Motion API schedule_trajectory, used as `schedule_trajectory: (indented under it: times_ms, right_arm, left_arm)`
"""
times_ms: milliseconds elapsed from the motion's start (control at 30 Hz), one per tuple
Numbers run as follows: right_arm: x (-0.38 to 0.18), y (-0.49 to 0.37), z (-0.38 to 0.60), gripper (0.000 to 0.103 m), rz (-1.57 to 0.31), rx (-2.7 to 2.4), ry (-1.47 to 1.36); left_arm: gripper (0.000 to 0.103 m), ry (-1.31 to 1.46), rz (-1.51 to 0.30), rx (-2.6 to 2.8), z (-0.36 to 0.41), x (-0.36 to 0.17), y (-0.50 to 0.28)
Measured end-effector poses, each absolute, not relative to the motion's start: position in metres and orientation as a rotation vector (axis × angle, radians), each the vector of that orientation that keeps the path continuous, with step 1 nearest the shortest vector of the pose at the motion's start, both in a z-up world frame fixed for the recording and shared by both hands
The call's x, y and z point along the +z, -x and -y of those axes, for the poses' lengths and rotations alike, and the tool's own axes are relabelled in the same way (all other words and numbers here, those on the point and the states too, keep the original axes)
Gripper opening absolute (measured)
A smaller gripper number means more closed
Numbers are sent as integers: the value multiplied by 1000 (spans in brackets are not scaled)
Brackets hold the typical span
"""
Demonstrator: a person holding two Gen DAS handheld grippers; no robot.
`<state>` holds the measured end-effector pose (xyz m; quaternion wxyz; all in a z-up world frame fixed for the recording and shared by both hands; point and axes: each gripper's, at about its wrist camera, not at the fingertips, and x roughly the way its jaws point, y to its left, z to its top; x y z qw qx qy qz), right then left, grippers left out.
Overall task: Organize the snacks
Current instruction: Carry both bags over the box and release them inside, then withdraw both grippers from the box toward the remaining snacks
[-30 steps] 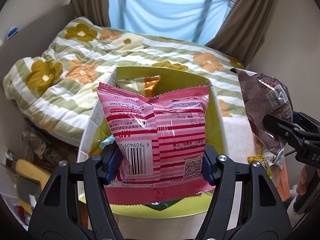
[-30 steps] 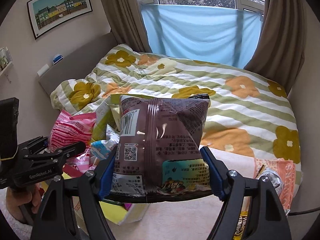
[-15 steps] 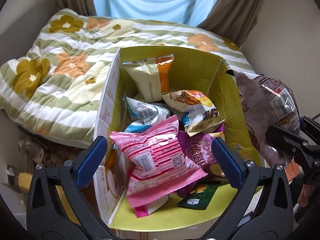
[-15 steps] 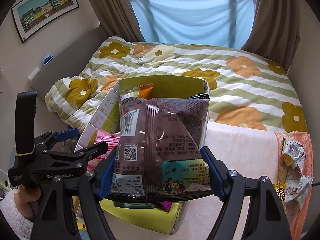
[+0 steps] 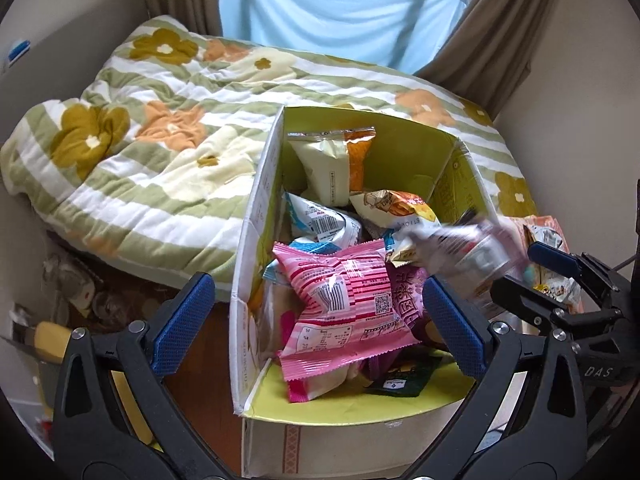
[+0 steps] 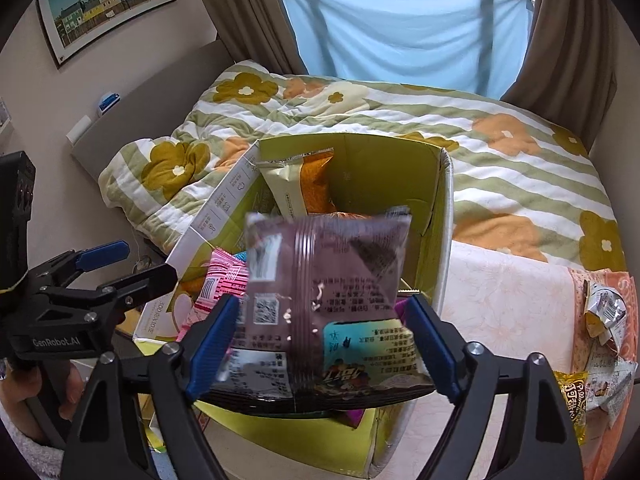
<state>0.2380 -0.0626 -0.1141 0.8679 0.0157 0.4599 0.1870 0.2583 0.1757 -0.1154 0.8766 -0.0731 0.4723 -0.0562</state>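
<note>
A yellow-green cardboard box (image 5: 260,216) (image 6: 444,216) holds several snack bags. The pink striped bag (image 5: 340,300) lies on top of the pile, also seen in the right wrist view (image 6: 218,280). My left gripper (image 5: 320,320) is open and empty above the box's near left corner. My right gripper (image 6: 320,344) is opened wide over the box; the brown snack bag (image 6: 328,296) sits blurred between its pads, seemingly loose. In the left wrist view that bag (image 5: 472,256) is a blur at the box's right wall beside the right gripper (image 5: 532,276).
A flowered quilt (image 5: 160,128) covers the bed behind the box. More snack packets (image 6: 600,336) lie on an orange cloth at the right. Clutter sits on the floor at the left (image 5: 68,292). Curtains and a blue sheet hang at the window.
My left gripper opened and dropped the pink bag into the box. My right gripper carried the brown bag over the box and has opened; the bag is blurred, moving.
</note>
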Motion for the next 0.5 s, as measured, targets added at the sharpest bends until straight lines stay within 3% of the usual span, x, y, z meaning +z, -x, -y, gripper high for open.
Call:
schedule_trajectory:
  times_ms: [100,500]
  right_arm:
    - [-110,-231,69,102,-910,400,-44]
    - [-112,-219,74,102,-915,366,-16]
  left_arm:
    - [103,160,-986,-110,-176,-115,-256]
    - [103,135,-985,-128,-172,-115,-253]
